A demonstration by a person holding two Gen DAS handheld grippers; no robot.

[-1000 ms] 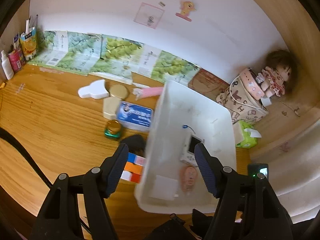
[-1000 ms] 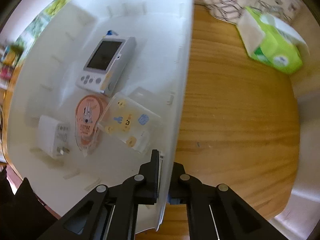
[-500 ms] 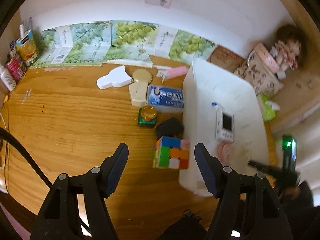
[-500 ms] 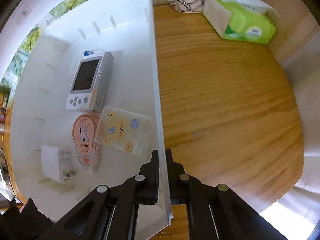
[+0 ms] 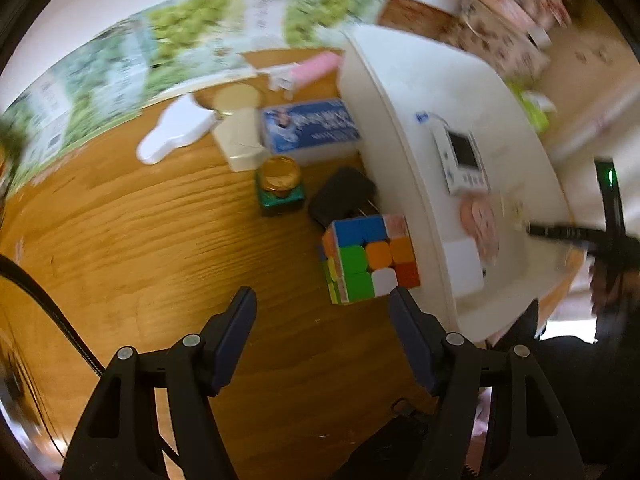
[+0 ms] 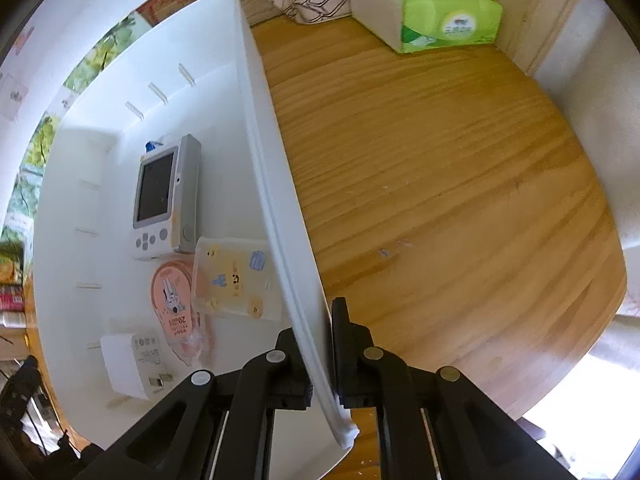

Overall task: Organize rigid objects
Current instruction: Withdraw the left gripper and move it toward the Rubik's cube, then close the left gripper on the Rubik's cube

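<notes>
Wooden tabletop: right gripper pinches white bin wall; left gripper, fingers spread, empty, should straddle cube squarely.

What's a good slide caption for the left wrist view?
Open left gripper descends toward a Rubik's cube beside the white bin on the wooden desk.

White bin on the wooden table, loose bits beside it

Inside lie a handheld game console, a pink tape dispenser, a clear cartoon case and a white charger — outside, touching its wall, a scrambled puzzle cube, a black adapter and a gold-lidded green jar close by.
</notes>
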